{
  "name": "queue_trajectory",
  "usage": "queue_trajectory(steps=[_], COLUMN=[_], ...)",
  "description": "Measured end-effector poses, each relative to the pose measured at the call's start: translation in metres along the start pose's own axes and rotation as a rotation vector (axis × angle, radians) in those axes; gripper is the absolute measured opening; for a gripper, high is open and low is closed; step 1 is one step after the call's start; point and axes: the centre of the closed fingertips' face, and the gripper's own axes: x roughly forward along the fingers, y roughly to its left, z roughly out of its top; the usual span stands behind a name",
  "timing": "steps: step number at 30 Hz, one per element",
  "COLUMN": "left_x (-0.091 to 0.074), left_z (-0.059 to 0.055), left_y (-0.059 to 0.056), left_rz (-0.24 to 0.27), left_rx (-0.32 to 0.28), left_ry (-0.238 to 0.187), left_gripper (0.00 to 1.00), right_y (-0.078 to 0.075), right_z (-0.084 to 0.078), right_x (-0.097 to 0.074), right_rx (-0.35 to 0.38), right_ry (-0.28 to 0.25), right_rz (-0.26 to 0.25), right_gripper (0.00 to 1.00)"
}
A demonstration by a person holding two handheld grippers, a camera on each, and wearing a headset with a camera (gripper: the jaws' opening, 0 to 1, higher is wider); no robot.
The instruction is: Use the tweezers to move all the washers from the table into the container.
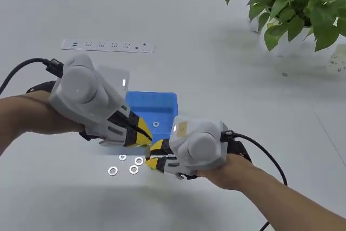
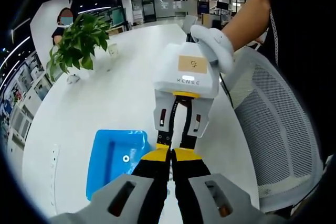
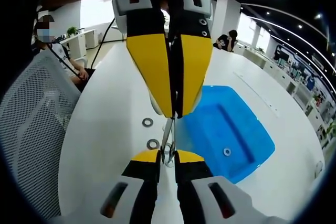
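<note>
L claw (image 3: 173,113) clamps tweezers (image 3: 167,137), R claw (image 3: 168,157) facing, flanking tips

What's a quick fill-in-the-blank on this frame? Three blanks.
The blue container holds ___ washer. In the head view, ___ washers lie on the table, nearer the person than the container. In the right gripper view, the left gripper is shut on the ___.
Missing words: one; four; tweezers.
</note>
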Motion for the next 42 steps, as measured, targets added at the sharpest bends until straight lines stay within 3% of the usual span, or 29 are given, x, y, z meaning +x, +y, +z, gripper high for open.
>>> queue_trajectory(steps=[20, 42], left_x=[-0.002, -0.029], left_z=[0.007, 0.027], left_y=[-0.004, 0.010], left_rz=[-0.007, 0.008], left_rx=[0.001, 0.013], left_ry=[-0.004, -0.016], left_gripper=[0.05, 0.05], right_y=[0.002, -0.013], right_z=[0.002, 0.030], right_x=[-0.004, -0.022], right_rx=[0.016, -0.009], right_ry=[0.002, -0.018], right_rz=[-0.002, -0.019], right_gripper=[0.11, 0.11])
